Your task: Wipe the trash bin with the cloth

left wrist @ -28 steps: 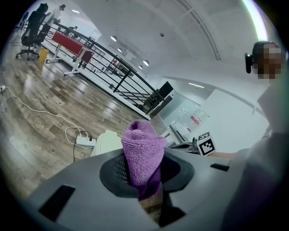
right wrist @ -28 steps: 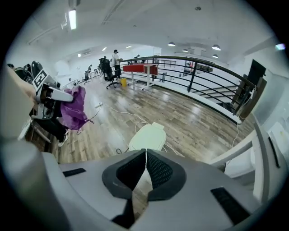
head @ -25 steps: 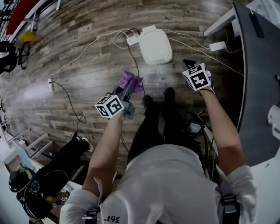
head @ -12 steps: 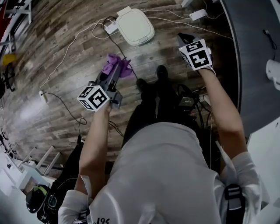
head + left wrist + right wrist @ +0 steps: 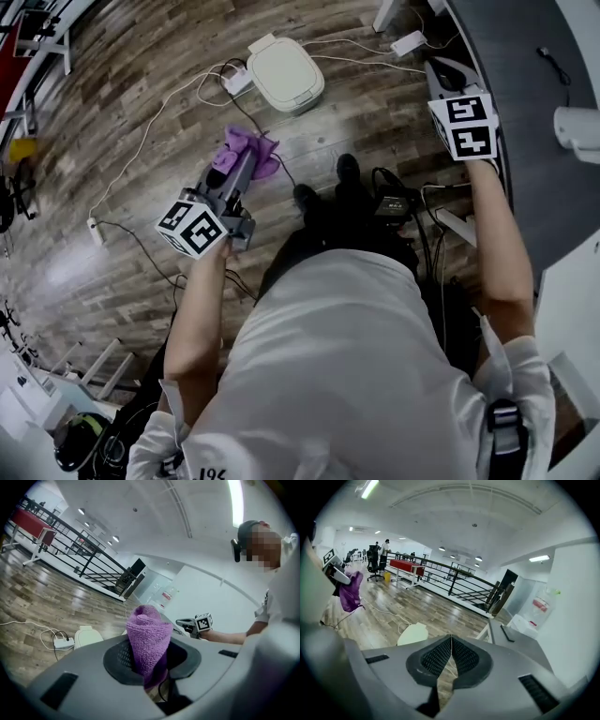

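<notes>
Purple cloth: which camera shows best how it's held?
The left gripper view: the purple cloth fills its centre, clamped between the jaws of the left gripper. The head view shows it small, from above, at that gripper's tip. The right gripper view catches it tiny at the left edge.

You have nothing you can read clearly here. Your shirt (image 5: 356, 375) has dark print at the hem, cut by the frame's edge; the red label (image 5: 539, 605) on the white unit (image 5: 528, 623) is too small.
</notes>
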{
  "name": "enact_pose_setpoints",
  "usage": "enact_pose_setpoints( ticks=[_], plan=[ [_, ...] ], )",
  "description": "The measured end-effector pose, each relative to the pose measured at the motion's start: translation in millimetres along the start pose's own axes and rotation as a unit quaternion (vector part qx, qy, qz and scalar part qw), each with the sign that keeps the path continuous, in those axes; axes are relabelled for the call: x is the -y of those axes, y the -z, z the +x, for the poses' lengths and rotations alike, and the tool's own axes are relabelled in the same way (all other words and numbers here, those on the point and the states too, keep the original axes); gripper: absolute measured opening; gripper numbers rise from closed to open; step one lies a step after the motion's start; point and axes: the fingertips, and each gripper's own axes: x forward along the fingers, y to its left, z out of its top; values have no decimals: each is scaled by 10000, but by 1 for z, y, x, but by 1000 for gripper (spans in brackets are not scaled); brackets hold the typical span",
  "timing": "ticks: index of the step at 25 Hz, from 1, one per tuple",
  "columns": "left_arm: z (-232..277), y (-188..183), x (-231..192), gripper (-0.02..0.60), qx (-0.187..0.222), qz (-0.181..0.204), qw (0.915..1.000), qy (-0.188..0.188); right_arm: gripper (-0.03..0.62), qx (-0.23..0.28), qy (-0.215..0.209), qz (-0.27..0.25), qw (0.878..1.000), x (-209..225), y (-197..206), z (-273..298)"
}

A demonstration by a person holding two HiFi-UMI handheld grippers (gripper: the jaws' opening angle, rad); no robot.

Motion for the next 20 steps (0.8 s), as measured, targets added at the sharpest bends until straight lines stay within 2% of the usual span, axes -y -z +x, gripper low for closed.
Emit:
enact_pose_setpoints(
  ticks=[5, 9, 12, 15, 20],
  plan=[
    [-5, 0, 22, 84, 75, 92, 9999, 1, 8, 421, 490, -175, 9978, 72, -41, -32],
    [-2, -7, 49, 84, 174, 196, 9996, -72, 8, 943, 243, 15, 9952, 88, -75, -67],
    [1, -11, 73, 84, 378, 159, 9990, -190, 8, 1133, -201, 84, 9933, 74, -76, -91],
    [7, -7, 99, 84, 557, 123, 9979, -290, 8, 1132, -880, 294, 9892, 51, -55, -106],
    [19, 7, 136, 84, 744, 127, 9961, -463, 8, 1105, -2137, 1036, 9651, 13, -18, -127]
  ],
)
